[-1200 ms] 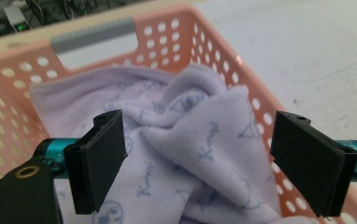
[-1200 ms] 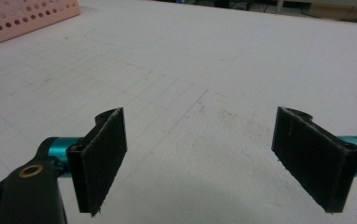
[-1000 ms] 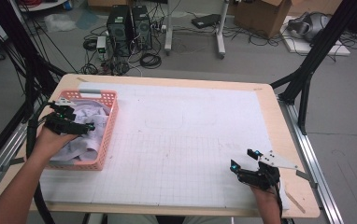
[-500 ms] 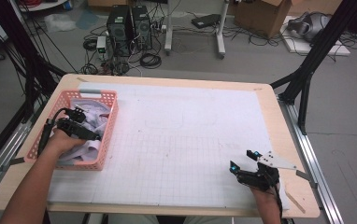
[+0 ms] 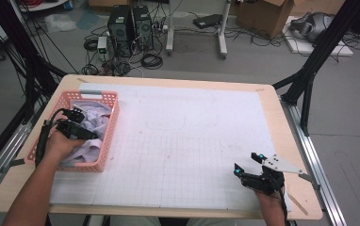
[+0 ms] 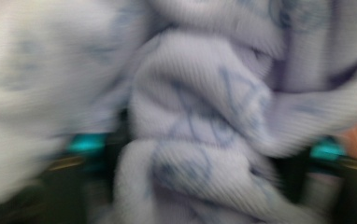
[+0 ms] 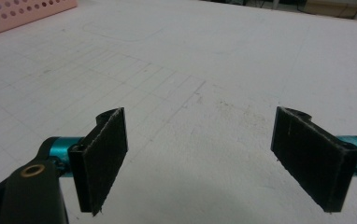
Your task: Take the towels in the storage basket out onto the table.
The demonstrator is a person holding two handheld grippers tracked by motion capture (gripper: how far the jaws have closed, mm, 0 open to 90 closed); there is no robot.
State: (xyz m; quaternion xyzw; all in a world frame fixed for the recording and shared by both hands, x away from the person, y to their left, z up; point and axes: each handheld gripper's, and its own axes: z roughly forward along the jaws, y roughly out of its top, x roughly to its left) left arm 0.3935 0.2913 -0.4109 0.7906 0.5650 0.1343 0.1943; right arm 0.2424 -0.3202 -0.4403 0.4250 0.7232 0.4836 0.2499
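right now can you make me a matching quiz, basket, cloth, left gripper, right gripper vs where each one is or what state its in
Things:
1. basket
2. cloth
3. left gripper
4. right gripper

Places or states:
A. jaws wide apart over the bare white mat
B. pink, at the table's left edge
C. pale lilac, bunched inside the basket
D. down in the basket, jaws just been closing around a fold of cloth

Pairs: 1-B, 2-C, 3-D, 4-A
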